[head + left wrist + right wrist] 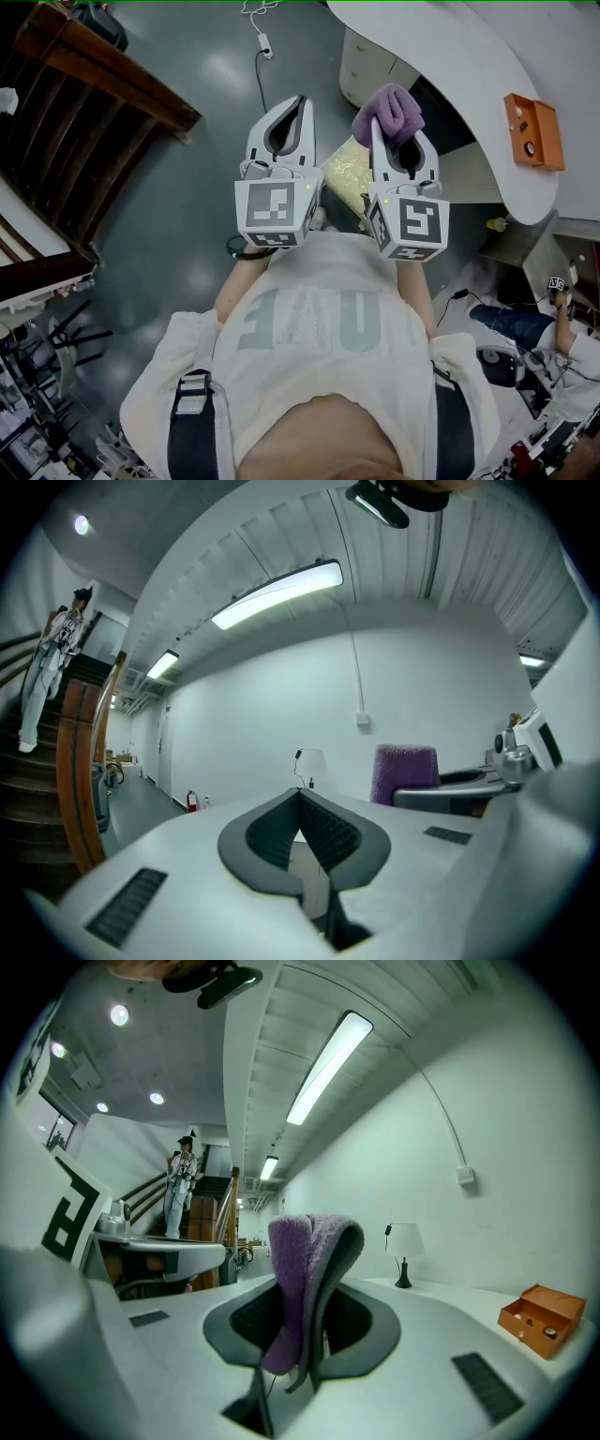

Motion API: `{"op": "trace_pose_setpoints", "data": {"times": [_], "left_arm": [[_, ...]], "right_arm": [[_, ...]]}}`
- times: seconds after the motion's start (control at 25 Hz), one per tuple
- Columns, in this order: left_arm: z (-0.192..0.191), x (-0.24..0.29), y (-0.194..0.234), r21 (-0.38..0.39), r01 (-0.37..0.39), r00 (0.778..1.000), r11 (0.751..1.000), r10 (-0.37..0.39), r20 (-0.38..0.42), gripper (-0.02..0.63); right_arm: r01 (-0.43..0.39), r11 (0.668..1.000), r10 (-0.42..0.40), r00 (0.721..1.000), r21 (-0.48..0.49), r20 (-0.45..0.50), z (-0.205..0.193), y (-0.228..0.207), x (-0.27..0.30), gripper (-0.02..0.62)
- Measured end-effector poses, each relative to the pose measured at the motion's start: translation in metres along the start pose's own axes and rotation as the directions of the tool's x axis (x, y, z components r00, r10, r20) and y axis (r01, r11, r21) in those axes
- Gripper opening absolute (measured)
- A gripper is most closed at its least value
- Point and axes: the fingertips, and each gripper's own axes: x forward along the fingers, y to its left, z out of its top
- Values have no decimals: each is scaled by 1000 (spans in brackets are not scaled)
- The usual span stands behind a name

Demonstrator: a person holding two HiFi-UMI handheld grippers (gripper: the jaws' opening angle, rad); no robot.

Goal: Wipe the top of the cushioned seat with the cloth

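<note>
In the head view, both grippers are held up side by side in front of the person's chest, at the centre of the frame. The left gripper [298,103] sits left of centre, its jaws drawn together. The right gripper [380,131], just beside it, carries the purple cloth [389,111], bunched over its tips. Between and below the two shows a patch of yellow patterned surface [345,167] (possibly the cushioned seat, though too little of it is visible to tell). A white curved desk [450,56] fills the upper right, with an orange box [532,131] on it. A wooden stair rail [94,66] crosses the upper left

In the left gripper view, the left gripper [300,803] has its jaws closed on each other, with nothing between them. The cloth [405,772] stands right of centre, above the right gripper [469,789]. A lamp [311,761] stands against the white wall behind

In the right gripper view, the right gripper [302,1316] clamps the cloth [305,1279], which stands upright at the centre and folds over above the jaws. The lamp [405,1246] is right of it, and the orange box [544,1318] is at the lower right edge
</note>
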Motion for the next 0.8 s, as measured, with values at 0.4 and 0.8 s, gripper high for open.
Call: {"op": "trace_pose_setpoints", "data": {"times": [0.4, 0.8], "left_arm": [[-10, 38, 6, 40, 67, 998, 997, -66, -23, 6], [-118, 128, 25, -54, 94, 994, 994, -97, -49, 6]], "right_arm": [[5, 1000, -5, 1000, -8, -24, -11, -4, 33, 95], [73, 994, -57, 979, 76, -197, -138, -46, 115, 95]]}}
